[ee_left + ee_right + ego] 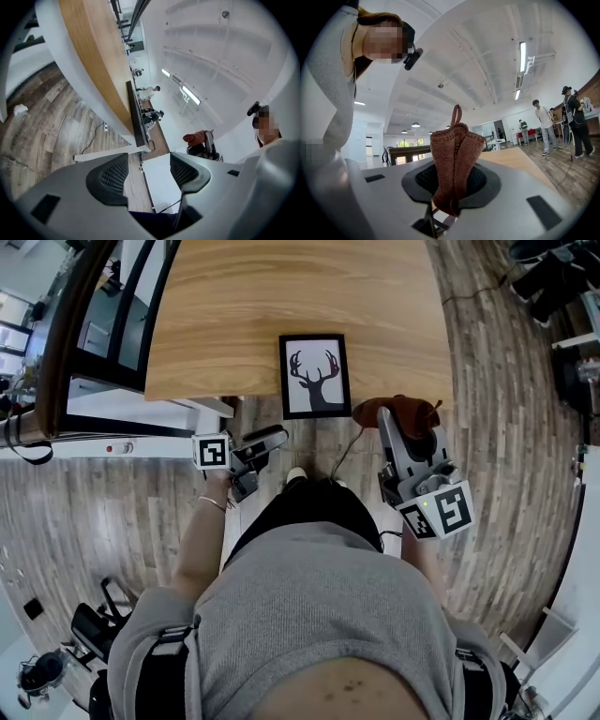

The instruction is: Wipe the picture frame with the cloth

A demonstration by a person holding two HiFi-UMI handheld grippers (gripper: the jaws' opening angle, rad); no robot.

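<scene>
Head view: right tongs [398, 427] clamp cloth [419, 413] just beside (perhaps touching) the picture frame [315, 376]; wide, empty left tongs [268, 441] should steady it.

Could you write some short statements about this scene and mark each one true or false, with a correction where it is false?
1. The black picture frame with a deer silhouette lies flat on the wooden table. True.
2. The left tool grips the frame. False: its jaws stand open, with nothing between them.
3. The right tool is shut on a brown knitted cloth. True.
4. The cloth covers the deer. False: it is at the frame's right, at the table's near edge.
</scene>
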